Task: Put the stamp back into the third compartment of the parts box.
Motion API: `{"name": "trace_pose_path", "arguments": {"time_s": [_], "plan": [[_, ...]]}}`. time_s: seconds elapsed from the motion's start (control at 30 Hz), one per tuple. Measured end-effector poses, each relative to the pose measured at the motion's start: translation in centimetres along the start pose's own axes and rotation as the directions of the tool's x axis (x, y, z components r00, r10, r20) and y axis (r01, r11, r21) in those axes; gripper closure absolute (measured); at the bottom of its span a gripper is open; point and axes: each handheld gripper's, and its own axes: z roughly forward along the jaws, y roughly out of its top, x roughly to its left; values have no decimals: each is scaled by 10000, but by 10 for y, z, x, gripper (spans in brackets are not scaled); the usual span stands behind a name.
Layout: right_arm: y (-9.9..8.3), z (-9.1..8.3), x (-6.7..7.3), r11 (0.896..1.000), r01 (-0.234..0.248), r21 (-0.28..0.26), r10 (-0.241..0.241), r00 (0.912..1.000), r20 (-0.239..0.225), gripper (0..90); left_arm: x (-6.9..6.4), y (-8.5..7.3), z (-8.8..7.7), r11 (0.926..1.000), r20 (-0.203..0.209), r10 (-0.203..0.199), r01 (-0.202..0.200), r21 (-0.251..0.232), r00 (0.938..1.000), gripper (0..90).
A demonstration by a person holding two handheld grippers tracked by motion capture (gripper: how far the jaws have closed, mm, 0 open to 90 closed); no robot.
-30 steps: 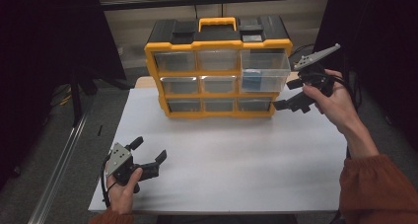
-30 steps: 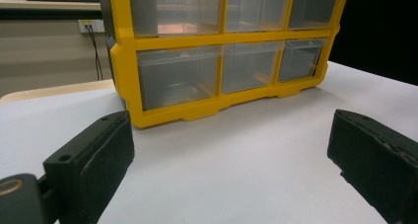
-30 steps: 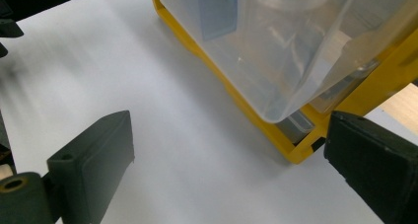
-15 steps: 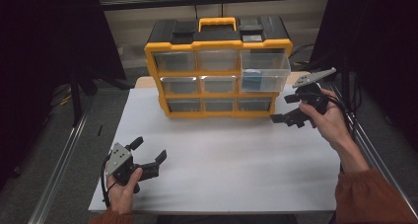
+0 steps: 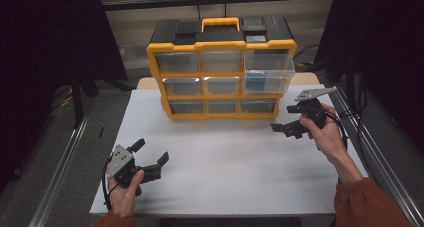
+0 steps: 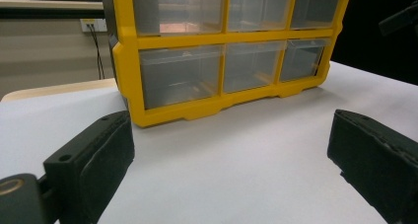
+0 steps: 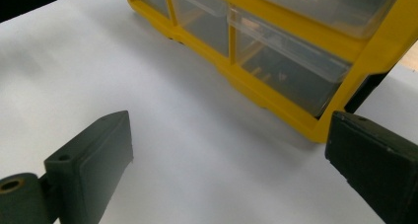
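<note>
A yellow and black drawer organizer (image 5: 220,69) with clear drawers stands at the back of the white table (image 5: 230,162). Its top right drawer (image 5: 267,72) is pulled out, with a blue item (image 5: 255,80) inside. My left gripper (image 5: 150,154) rests low near the front left of the table, open and holding nothing. My right gripper (image 5: 284,119) hovers open off the organizer's lower right corner. In the left gripper view the organizer's bottom row (image 6: 222,73) lies ahead between the wide jaws. The right gripper view shows the organizer's corner (image 7: 315,128) close by.
The organizer has a yellow carry handle (image 5: 220,23) and black lid compartments on top. Metal rails (image 5: 60,162) run along both sides of the table. Dark curtains hang left and right. Bare white surface spreads in front of the organizer.
My right gripper has come down and toward the person from beside the pulled-out top right drawer to near the organizer's lower right corner. The left gripper has stayed put.
</note>
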Motion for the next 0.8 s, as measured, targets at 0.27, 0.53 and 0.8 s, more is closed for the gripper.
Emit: {"name": "trace_pose_path", "arguments": {"time_s": [0.27,0.53,0.8], "plan": [[-23,15,4,9978,-240,-612,249,9996,136,29,1,-1,1,9999,-46,-111,111,18,9999,40],[-51,24,13,9845,-291,-1730,350,9989,311,35,2,-1,1,10000,-74,-86,87,46,9999,39],[-73,17,22,9526,-461,-3008,705,9950,705,26,2,-4,3,9999,-187,-162,163,17,9997,39]]}}
